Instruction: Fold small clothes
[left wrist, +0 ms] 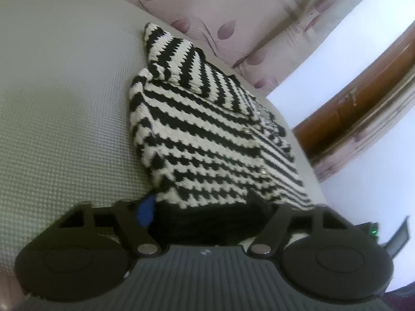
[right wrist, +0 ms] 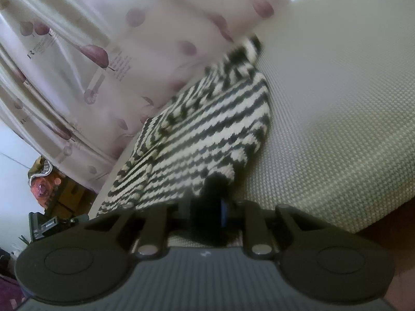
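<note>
Striped knit sweater point(left wrist: 207, 134) lies on the grey textured surface point(left wrist: 64, 103); my left tongs point(left wrist: 207, 215) and right tongs point(right wrist: 210, 207) each pinch its near black hem.

Soft, dim daylight with washed-out white glare at the edges, fisheye bending throughout, and motion blur smearing the right wrist view.

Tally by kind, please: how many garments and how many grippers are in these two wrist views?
Black-and-white striped knit garment: 1
Grippers: 2, the left gripper and the right gripper, each at the garment's black hem
Total: 3
</note>
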Motion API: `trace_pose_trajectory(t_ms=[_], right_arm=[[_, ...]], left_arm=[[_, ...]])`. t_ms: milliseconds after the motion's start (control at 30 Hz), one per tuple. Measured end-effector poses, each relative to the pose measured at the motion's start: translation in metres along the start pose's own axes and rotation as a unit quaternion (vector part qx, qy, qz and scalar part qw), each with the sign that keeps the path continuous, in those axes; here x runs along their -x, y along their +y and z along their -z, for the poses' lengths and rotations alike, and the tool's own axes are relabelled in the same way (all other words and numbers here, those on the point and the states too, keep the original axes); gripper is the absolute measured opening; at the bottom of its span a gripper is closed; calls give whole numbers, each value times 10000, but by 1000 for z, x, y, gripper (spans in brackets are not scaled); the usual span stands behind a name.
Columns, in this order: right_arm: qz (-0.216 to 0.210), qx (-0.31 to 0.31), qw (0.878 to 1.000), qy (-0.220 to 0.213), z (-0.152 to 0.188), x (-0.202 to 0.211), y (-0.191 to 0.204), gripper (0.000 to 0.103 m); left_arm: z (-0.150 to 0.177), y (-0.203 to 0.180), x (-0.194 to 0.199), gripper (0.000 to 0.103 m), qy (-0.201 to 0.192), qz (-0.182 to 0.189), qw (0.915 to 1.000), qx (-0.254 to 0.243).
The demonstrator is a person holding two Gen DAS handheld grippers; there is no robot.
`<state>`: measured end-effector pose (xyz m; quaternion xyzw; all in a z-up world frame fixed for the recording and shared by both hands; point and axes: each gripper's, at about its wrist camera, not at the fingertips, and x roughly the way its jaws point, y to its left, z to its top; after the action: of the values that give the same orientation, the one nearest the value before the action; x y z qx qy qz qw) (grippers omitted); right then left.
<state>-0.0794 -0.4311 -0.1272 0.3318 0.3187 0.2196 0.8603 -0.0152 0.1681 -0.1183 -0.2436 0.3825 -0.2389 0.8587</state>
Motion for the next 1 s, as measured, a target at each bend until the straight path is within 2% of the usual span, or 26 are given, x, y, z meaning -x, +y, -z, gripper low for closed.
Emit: trace_pose_trajectory(t_ms=[33, 67, 100, 200, 300, 467, 633, 1000], right_arm=[[3, 16, 10000, -6, 0, -1, 0, 17], [87, 109, 9999, -9, 0, -2, 2, 11], [153, 200, 9997, -10, 1, -3, 4, 11], [33, 28, 10000, -11, 1, 0, 3, 10], [-294, -151, 9993, -160, -1, 8, 4, 9], [-724, -368, 9957, -450, -15, 14, 12, 10], [-858, -363, 9942, -532, -27, 9, 23, 10], [-888, -364, 9925, -753, -46, 8, 33, 10]], left_arm=[[2, -3, -3, 8, 41, -292, 9995, -138], [3, -4, -4, 10, 27, -467, 9987, -220], [5, -6, -2, 10, -76, -466, 9986, -252], [9, -22, 4, 10, -411, -903, 9932, -604], [6, -36, 10, 10, -727, -1031, 9892, -743], [-6, -58, 13, 10, -1182, -1386, 9774, -1072], [-16, -71, 7, 10, -1294, -1581, 9701, -1308], [-30, -86, -6, 10, -1394, -1683, 9644, -1488]])
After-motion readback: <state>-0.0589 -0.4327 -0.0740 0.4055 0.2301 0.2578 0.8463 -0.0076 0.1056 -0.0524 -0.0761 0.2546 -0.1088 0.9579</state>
